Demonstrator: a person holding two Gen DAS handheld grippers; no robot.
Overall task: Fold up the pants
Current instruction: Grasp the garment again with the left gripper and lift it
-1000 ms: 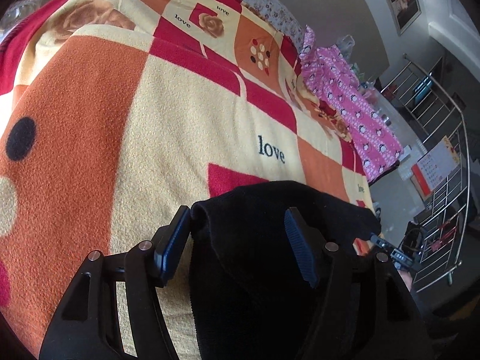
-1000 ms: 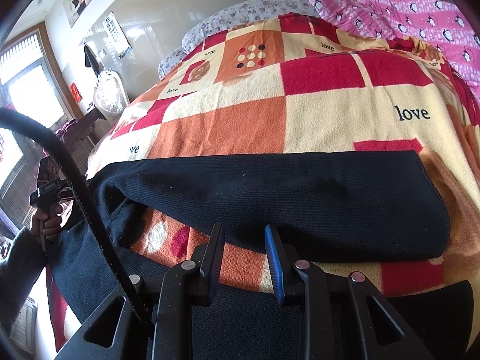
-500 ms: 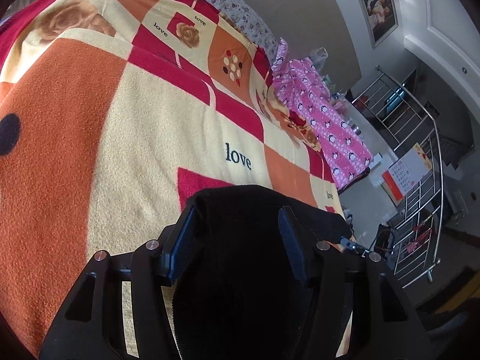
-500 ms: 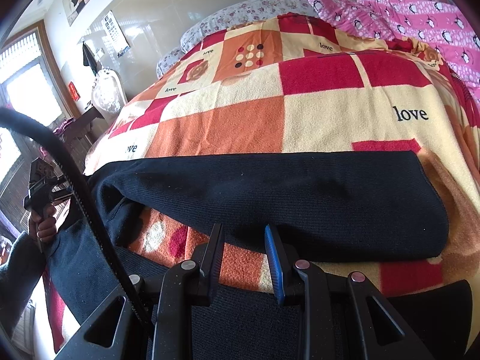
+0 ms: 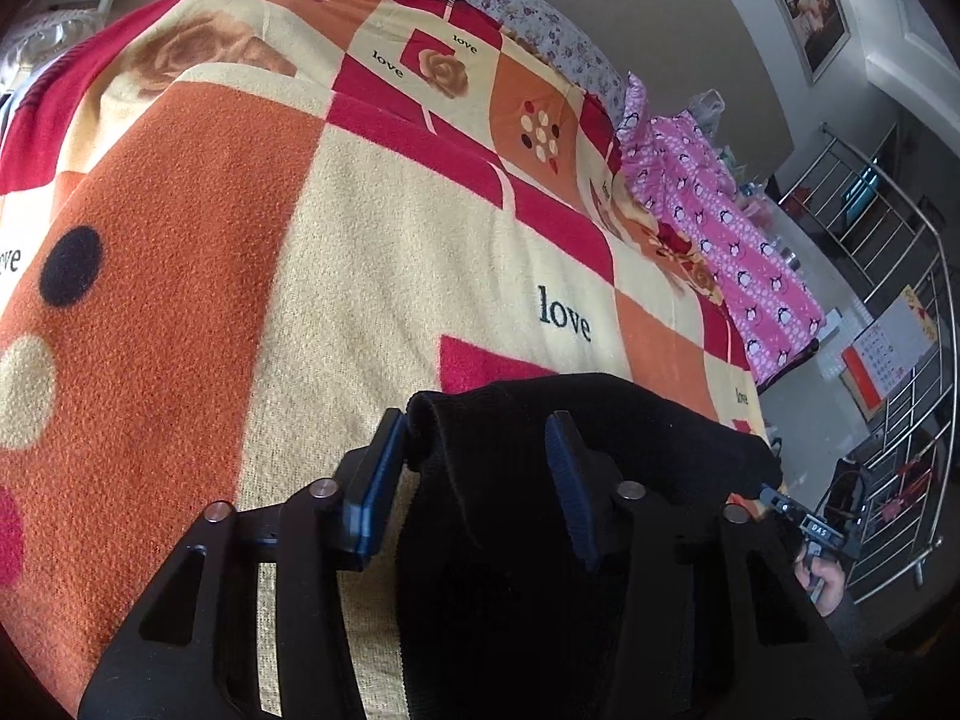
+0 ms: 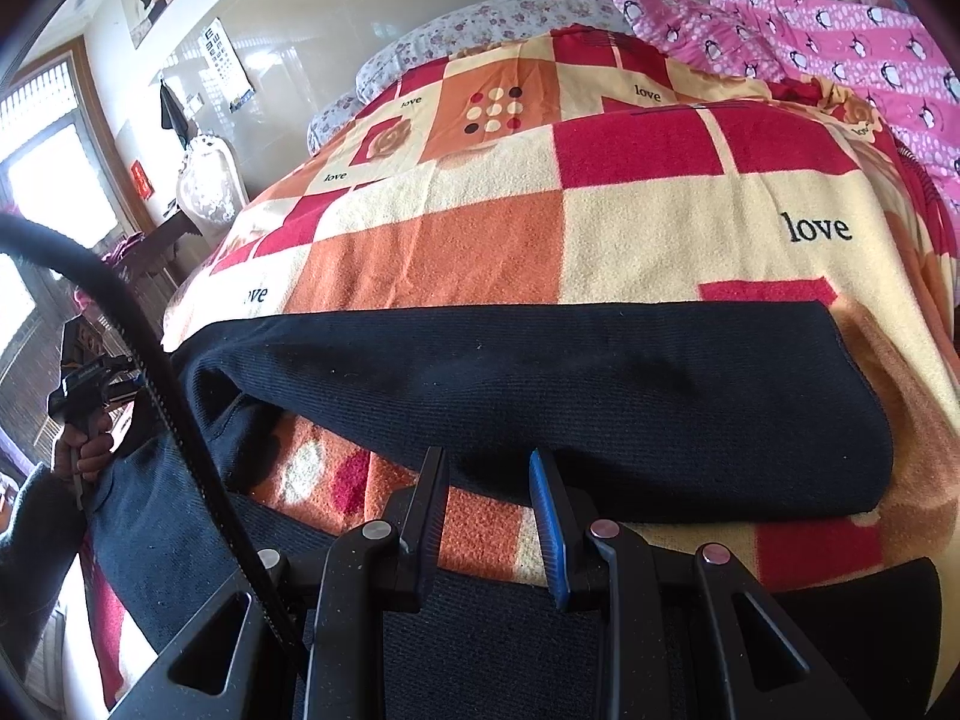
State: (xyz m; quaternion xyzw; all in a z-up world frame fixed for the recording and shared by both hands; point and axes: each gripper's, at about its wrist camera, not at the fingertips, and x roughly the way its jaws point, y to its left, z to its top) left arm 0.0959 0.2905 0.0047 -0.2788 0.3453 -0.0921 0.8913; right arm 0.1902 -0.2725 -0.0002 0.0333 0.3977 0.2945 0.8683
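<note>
Black knit pants point(image 6: 540, 384) lie across an orange, red and cream patchwork blanket point(image 6: 480, 228) on a bed, one leg stretched sideways, the other leg running under my right gripper. My right gripper point(image 6: 489, 468) is open, jaws a little apart, just over the near edge of the far leg, with nothing between them. In the left wrist view the pants point(image 5: 570, 510) bunch up between the jaws of my left gripper point(image 5: 474, 438), which is open wide around the folded end, its left pad against the fabric edge.
A pink penguin-print cloth point(image 5: 738, 240) lies along the bed's right side. Flowered pillows point(image 6: 480, 30) sit at the head. A metal rack point(image 5: 900, 360) stands beyond the bed's right edge. A black cable point(image 6: 150, 360) crosses the right wrist view.
My left gripper swung over the pants end and back, staying open around it. My right gripper and the pants have barely moved.
</note>
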